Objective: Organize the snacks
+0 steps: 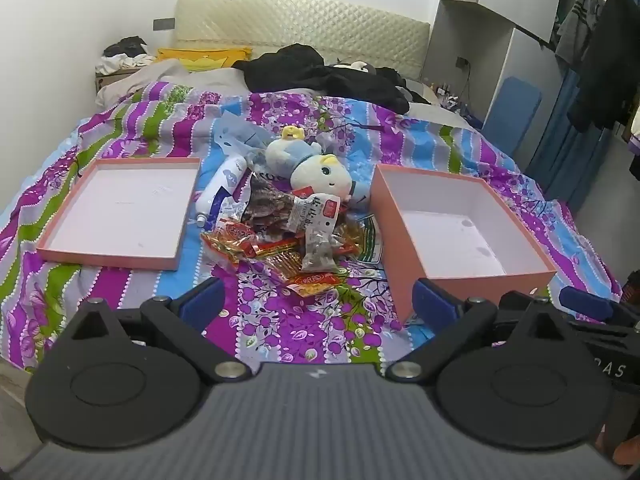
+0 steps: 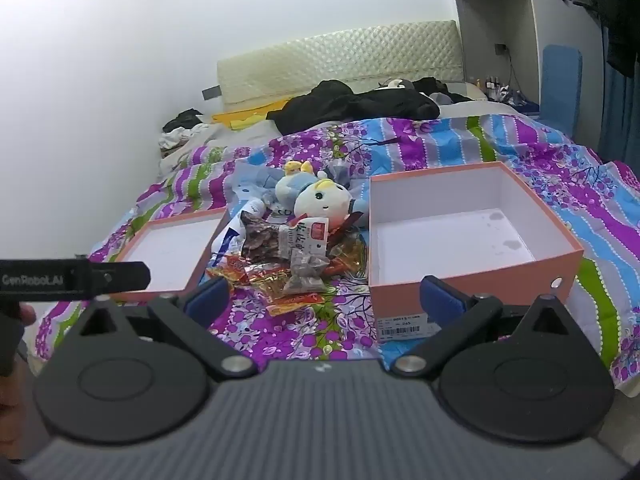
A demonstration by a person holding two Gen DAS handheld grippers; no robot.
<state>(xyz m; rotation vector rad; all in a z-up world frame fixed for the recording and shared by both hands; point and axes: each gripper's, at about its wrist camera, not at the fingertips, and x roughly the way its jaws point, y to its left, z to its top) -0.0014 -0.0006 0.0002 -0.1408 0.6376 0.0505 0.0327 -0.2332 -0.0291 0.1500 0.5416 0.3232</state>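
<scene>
A heap of snack packets [image 1: 280, 236] [image 2: 288, 264] lies mid-bed on the flowered cover, with a plush doll [image 1: 316, 170] [image 2: 316, 200] and a white tube [image 1: 222, 184] mixed in. A shallow pink lid [image 1: 116, 212] [image 2: 172, 256] lies left of the heap. A deep pink box [image 1: 460, 236] [image 2: 468, 236] stands right of it; both are empty. My left gripper [image 1: 316, 304] hovers open in front of the heap, nothing between its blue pads. My right gripper [image 2: 324, 296] is open too, near the deep box's front corner.
Black clothes [image 1: 320, 72] and a yellow pillow [image 1: 200, 56] lie near the headboard. A wardrobe with hanging clothes [image 1: 600, 60] stands to the right. The other gripper's body [image 2: 72, 278] juts in at the left of the right wrist view.
</scene>
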